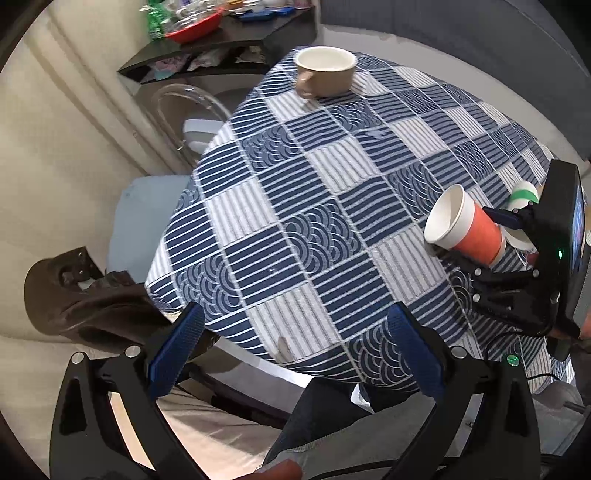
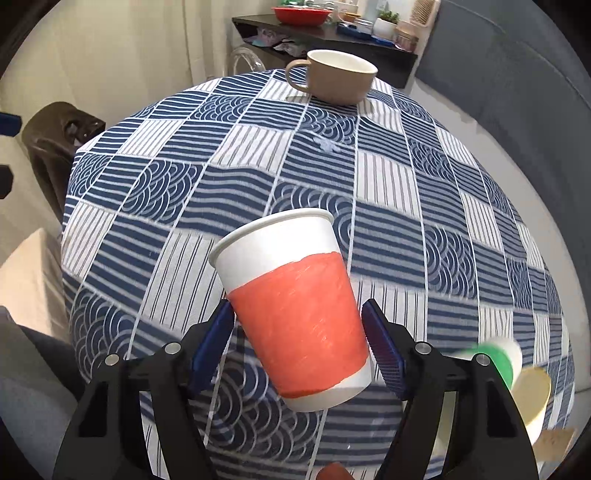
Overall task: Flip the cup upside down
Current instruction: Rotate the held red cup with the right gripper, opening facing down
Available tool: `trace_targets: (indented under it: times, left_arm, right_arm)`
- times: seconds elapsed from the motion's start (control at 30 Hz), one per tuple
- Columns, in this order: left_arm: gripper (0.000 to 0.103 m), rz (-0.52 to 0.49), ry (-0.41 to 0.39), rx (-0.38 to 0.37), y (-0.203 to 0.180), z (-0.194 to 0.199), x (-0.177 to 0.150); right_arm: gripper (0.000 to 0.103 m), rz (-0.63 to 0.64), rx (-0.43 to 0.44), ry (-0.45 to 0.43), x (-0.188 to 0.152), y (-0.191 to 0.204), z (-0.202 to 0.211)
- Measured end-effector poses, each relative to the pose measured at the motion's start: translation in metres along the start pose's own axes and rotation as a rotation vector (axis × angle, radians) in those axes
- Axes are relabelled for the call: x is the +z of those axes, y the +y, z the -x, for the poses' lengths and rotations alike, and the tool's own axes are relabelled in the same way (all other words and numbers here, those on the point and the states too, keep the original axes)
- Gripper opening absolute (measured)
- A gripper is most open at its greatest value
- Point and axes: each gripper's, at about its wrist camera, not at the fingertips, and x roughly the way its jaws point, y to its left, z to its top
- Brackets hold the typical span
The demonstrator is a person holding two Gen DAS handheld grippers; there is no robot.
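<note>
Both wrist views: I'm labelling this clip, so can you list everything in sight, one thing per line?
paper cup: 1, white with an orange band, tilted between the right gripper's fingers, above the cloth
mug: 1, tan outside and white inside, upright at the table's far edge, handle on the left of the picture
other paper cups: at least 2, one green-banded and one yellowish, blurred, behind the right gripper
tablecloth: 1, blue and white patchwork, covers the table
shelf: 1, dark, beyond the table, holds a red bowl and small clutter
clear chair: 1, transparent, left of the table
right gripper: black with blue pads, around the cup
left gripper: black with blue pads, open, holding nothing
</note>
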Motion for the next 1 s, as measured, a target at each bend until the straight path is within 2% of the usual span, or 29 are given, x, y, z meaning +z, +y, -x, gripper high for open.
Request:
trace_targets:
  times: [0.17,0.33,0.43,0.53,0.6,0.63,0.67,0.77,0.87,1.0]
  left_arm:
    - [0.097,-0.077,0.012,-0.034,-0.024,-0.002,0.001]
    - [0.097,-0.17,0.025,-0.061,-0.052,-0.002,-0.006]
    - [0.097,-0.205,0.029,-0.067,-0.064,0.0,-0.011]
    - [0.097,-0.216,0.028,-0.076,-0.071,0.003,-0.012]
    - [0.097,-0.226,0.026,-0.096,-0.076,0.004,-0.012]
    - [0.097,-0.244,0.023,-0.113,-0.081,0.004,-0.012]
    - [0.097,-0.279,0.013,-0.117,-0.088,0.004,-0.011]
    - [0.097,-0.399,-0.058,-0.081,-0.112,0.009,-0.01]
    - [0.097,-0.544,-0.069,-0.117,-0.137,0.008,-0.007]
    - [0.097,-0.751,-0.076,-0.119,-0.169,-0.002,0.001]
  right_arm:
    - [0.067,-0.062,-0.011,0.023,-0.032,0.001,0.015]
    - [0.062,-0.111,-0.032,0.065,-0.067,0.0,0.026]
    - [0.062,-0.125,-0.027,0.058,-0.079,-0.001,0.033]
    - [0.066,-0.126,-0.034,0.045,-0.085,-0.004,0.043]
    - [0.079,-0.132,-0.037,0.033,-0.086,-0.006,0.05]
    - [0.081,-0.137,-0.041,0.02,-0.087,-0.008,0.055]
    - [0.085,-0.145,-0.044,0.008,-0.088,-0.01,0.062]
    - [0.085,-0.176,-0.069,-0.015,-0.094,-0.018,0.079]
    - [0.087,-0.242,-0.092,-0.028,-0.104,-0.032,0.094]
    - [0.089,-0.374,-0.121,-0.023,-0.121,-0.054,0.112]
